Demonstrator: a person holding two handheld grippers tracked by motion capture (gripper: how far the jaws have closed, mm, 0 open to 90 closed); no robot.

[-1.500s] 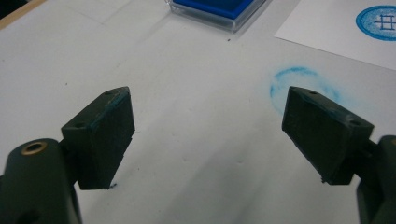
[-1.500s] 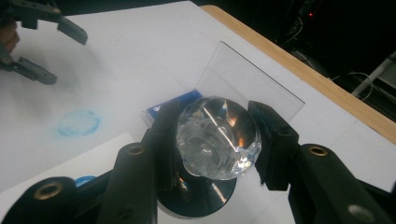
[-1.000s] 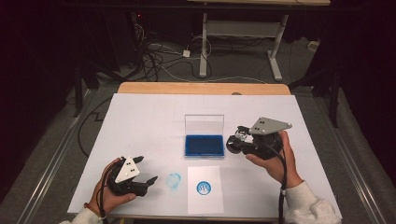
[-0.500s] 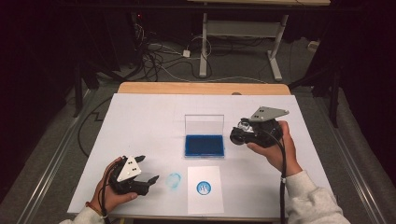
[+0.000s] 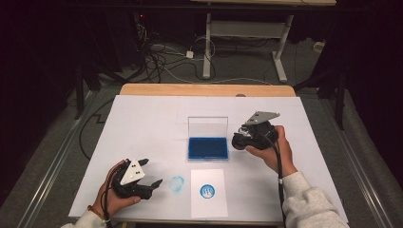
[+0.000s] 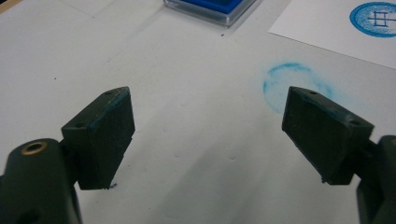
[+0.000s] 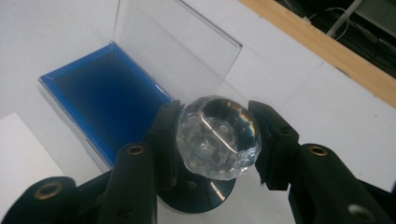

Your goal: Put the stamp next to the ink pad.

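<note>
Right gripper [image 7: 215,140] is clamped on a clear-knobbed stamp [image 7: 217,137], held just right of the open ink pad [image 5: 207,147]. Left gripper [image 6: 208,135] sits low with jaws wide, nothing in them, next to a blue smudge [image 5: 177,183]. Stamped paper [image 5: 208,192] lies in front of the pad. White table [image 5: 142,118], dark room, cables [image 5: 161,59] on the floor.

Clear, glassy knob on a black base for the stamp [image 7: 217,140] between the black right gripper [image 7: 217,144] jaws. Deep blue ink pad [image 7: 109,93] just beyond, clear lid. White paper [image 5: 208,192] bearing a round blue print; faint blue smudge [image 6: 292,84] ahead of the left gripper [image 6: 208,126].
</note>
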